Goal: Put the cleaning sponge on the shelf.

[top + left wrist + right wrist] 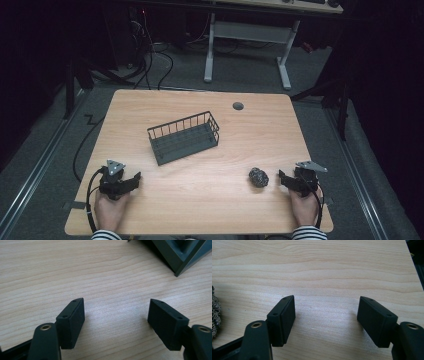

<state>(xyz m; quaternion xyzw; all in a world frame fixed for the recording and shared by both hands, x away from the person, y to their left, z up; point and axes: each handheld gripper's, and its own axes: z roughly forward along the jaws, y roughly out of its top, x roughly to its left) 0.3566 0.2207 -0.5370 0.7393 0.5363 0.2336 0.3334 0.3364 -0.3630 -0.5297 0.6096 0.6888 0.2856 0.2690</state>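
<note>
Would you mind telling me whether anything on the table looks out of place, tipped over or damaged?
Nothing stands out. The wire basket sits upright mid-table, merely at an angle to the table edges. The steel wool ball lies intact beside the right gripper. Both it and the left gripper are open, holding nothing.

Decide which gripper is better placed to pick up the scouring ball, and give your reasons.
Right. The right gripper sits open just beside the scouring ball, while the left gripper rests across the table.
</note>
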